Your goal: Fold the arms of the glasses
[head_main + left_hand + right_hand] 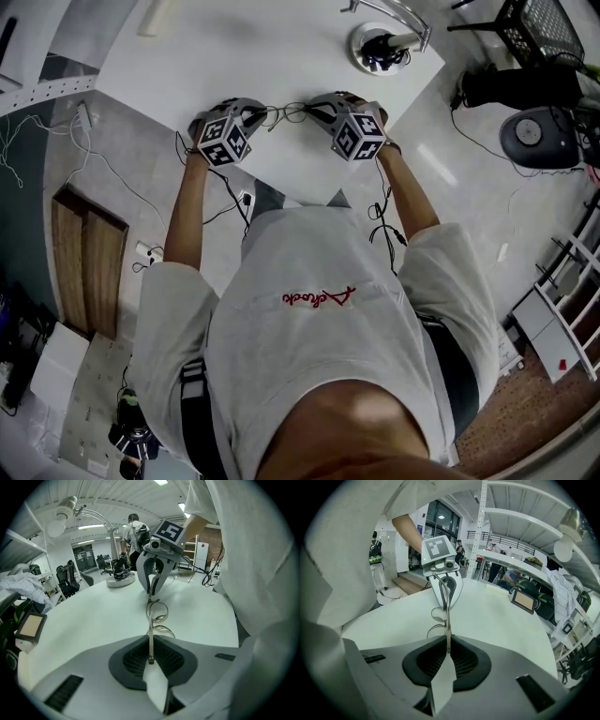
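The glasses point(157, 617) hang stretched between the two tools over the near edge of the white worktop point(281, 56), at 12 o'clock from the person's chest in the head view. The left gripper point(255, 115) stands at 9 o'clock of the glasses and the right gripper point(317, 112) at 3 o'clock. A desk lamp point(380, 47) stands well apart, at about 1 o'clock from them.

In each gripper view the jaws are pressed together on the thin end of one arm of the glasses. The metal arm runs straight out from between the pads toward the other gripper, with the two round lenses in the middle. I cannot tell if the lenses touch the worktop or hang just above it.

By my judgement the folding is not yet done: both arms look opened out, almost in one line, and each is held at its tip. This seems to be the moment of holding and lining up. The next move probably calls for one gripper to keep the frame steady while the other swings its arm inward around the hinge, gently, because the wire frame looks easy to bend.
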The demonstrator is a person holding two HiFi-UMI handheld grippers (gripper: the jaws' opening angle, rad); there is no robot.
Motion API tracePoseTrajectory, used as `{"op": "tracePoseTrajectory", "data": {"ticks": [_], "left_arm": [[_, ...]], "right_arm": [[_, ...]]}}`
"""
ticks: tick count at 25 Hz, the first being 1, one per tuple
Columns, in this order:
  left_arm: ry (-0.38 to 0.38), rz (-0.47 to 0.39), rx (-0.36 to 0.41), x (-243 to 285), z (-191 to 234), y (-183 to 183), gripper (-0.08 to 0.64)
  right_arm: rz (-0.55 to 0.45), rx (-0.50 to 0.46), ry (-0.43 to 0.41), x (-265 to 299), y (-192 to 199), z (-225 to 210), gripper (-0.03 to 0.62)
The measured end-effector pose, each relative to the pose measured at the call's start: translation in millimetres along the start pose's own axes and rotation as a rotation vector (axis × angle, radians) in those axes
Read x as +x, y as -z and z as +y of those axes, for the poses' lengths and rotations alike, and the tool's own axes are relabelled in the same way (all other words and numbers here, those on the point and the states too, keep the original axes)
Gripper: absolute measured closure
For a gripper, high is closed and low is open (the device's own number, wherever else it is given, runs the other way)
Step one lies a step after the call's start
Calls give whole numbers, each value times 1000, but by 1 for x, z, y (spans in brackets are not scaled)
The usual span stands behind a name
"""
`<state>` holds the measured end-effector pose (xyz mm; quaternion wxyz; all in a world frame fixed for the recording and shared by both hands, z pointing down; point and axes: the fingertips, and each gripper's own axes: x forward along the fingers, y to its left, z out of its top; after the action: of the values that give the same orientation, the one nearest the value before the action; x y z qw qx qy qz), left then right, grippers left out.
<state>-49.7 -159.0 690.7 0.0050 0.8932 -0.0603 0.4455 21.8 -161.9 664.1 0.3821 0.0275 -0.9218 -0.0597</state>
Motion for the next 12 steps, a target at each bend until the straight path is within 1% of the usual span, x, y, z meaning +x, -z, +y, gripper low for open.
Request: {"op": "tracePoseTrajectory", "data": {"ticks": [6,9,12], "left_arm": [[3,-30,1,0,0,0,503],[2,-56,-7,-2,2,-1,501],[-3,-62,-17,-4,2,1,497]], "right_arm": [[25,-15,-41,11,1,1,557],[38,1,-63,14,3,0,557],[43,6,-79,16,3,2,557]]}}
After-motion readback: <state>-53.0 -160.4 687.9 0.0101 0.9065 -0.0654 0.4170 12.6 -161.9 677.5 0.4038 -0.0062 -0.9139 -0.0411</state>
